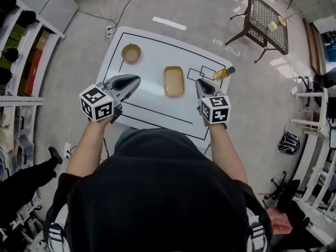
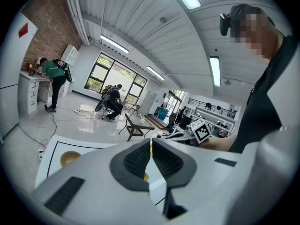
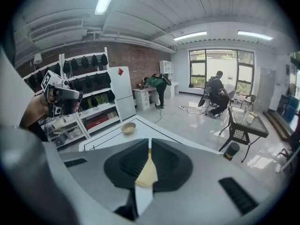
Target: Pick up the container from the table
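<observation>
Both clenched, nothing held: left tool (image 1: 137, 79), right tool (image 1: 199, 82), approach step.
Container (image 1: 174, 81) lies on the counter (image 1: 157, 109) between them (untouched, nearer the right tool); next, I reckon, jaws must part and straddle its rim.

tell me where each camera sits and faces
Head view: on the person's head, looking steeply down at the white table and tan rectangular container; forearms, left gripper and right gripper show.
Left gripper view: on the left gripper, looking across the table; right gripper and the person's torso show.
Right gripper view: on the right gripper, facing the shelves; left gripper shows.
All three share the tan round bowl.
</observation>
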The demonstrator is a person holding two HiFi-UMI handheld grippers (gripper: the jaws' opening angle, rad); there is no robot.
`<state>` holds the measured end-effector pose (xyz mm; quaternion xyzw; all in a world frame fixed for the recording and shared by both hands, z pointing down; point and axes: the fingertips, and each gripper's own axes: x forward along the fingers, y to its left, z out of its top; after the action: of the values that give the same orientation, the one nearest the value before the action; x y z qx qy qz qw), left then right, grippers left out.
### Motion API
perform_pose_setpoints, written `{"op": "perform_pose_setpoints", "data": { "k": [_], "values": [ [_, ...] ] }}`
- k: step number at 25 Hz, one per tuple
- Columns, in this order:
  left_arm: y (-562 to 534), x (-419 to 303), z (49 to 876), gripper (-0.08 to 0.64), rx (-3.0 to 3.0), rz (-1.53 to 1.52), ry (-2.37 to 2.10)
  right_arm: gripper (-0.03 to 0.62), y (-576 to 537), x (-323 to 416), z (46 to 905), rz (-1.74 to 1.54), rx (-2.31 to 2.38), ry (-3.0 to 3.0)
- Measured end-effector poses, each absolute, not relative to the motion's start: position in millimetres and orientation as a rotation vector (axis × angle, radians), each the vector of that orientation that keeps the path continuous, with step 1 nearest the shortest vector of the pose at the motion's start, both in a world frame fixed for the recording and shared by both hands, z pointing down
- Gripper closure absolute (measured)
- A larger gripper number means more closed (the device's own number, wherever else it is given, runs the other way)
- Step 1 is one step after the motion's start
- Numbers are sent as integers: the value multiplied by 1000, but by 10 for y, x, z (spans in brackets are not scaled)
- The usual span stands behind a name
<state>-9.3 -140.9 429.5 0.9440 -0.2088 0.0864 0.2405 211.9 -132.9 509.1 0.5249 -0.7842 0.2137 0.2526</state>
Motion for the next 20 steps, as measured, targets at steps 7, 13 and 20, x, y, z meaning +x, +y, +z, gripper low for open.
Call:
{"op": "perform_pose_setpoints", "data": {
  "k": [7, 13, 20],
  "values": [
    [-1490, -155, 4353, 541, 2572, 244, -559, 569, -1329, 2044, 5402, 634, 1358, -2090],
    [-1539, -231, 4405, 541, 2558, 253, -558, 545, -1288, 1975, 5689, 671, 1294, -2061],
    [-1586, -271, 4505, 541, 2535, 257, -557, 531, -1274, 1923, 5946, 705, 1242, -2034]
  ]
}}
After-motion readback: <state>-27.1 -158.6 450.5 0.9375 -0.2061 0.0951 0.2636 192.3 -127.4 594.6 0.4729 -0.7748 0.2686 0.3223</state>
